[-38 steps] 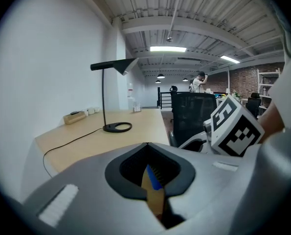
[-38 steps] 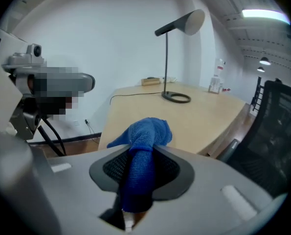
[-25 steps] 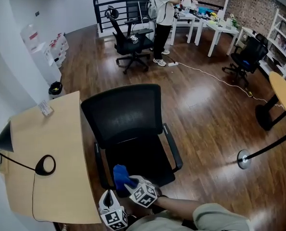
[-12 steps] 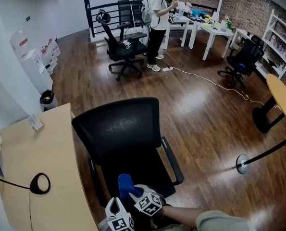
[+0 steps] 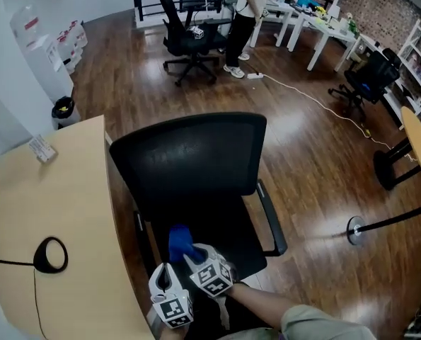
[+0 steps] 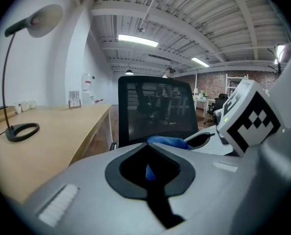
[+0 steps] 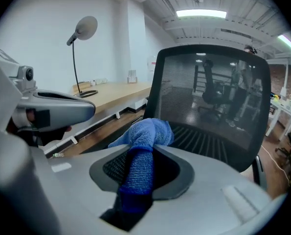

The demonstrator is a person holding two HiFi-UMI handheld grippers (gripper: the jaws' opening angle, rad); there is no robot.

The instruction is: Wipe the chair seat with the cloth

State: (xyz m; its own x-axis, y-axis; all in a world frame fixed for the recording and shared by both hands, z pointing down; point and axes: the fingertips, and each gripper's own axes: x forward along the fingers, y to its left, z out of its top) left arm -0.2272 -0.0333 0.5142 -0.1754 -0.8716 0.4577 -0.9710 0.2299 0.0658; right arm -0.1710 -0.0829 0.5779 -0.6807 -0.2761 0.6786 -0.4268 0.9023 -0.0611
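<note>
cloth (image 7: pixel 146 131), blue and nubby, is bunched into a roll pinched between the jaws of the right gripper (image 7: pixel 141 153), its loose end over the black padded chair seat (image 5: pixel 228 232). the left gripper (image 6: pixel 146 145), jaws pressed together on nothing, hangs just beside it. a curved mesh backrest (image 5: pixel 189 158) rises beyond, with a pale wooden desk (image 5: pixel 61 211) alongside.

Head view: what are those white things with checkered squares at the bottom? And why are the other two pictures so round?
They are two grabbers, one held in each of a person's hands. The checkered cubes are part of them. The head view comes from a camera on the person's head, looking down. Each round picture comes from a small camera riding on one grabber. The right gripper pinches a blue cloth over the black chair seat. The left gripper is closed and empty. A wooden desk with a lamp stands on the left.
</note>
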